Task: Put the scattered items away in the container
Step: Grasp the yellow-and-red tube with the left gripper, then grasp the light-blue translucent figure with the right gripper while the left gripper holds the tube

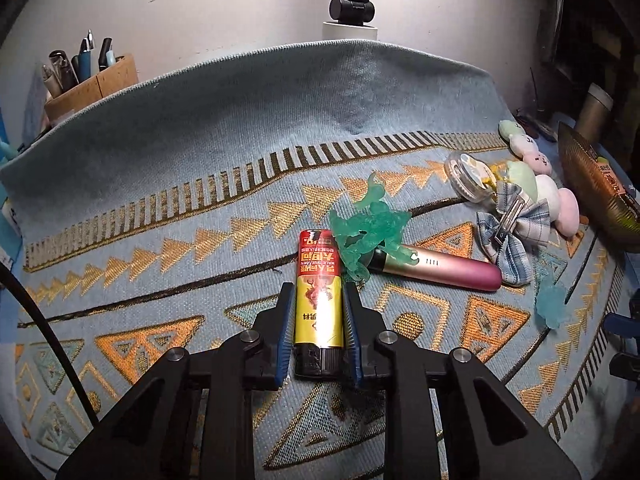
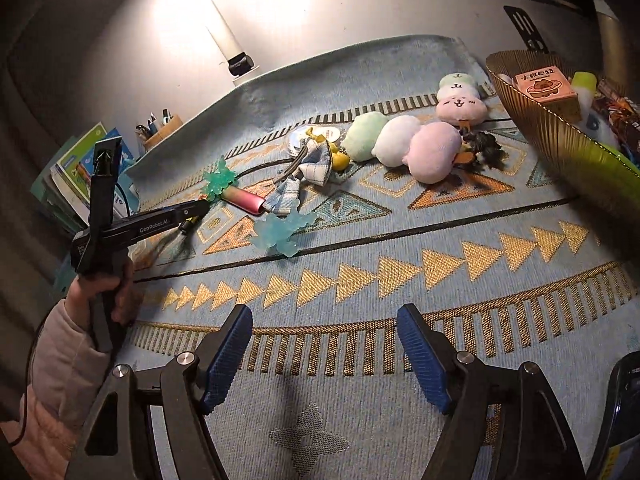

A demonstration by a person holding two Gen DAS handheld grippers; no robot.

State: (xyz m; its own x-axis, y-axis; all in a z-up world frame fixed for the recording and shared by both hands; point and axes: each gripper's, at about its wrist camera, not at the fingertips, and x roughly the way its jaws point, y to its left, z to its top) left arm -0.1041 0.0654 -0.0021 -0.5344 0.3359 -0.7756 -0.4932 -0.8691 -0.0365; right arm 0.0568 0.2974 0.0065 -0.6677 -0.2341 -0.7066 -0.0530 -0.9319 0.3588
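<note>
In the left wrist view my left gripper [image 1: 318, 296] is shut on a red and gold tube [image 1: 318, 280] with a black cap, which lies on the patterned blue cloth [image 1: 200, 200]. A green translucent figure [image 1: 368, 228] and a pink pen-shaped device [image 1: 440, 266] lie just beyond the tube. Further right are a plaid bow [image 1: 508, 232], a clear round box [image 1: 466, 176], pastel plush toys [image 1: 548, 196] and a blue translucent figure [image 1: 552, 300]. My right gripper [image 2: 323, 314] stands open over bare cloth. The gold ribbed bowl [image 2: 552, 128] at the far right holds a small box and other items.
A wooden pen holder [image 1: 88, 80] and a white lamp post [image 1: 352, 0] stand behind the cloth. Books [image 2: 84, 168] are stacked at the left. A person's hand [image 2: 104, 288] in a pale sleeve holds the left gripper's handle. A second plush toy [image 2: 460, 96] lies near the bowl.
</note>
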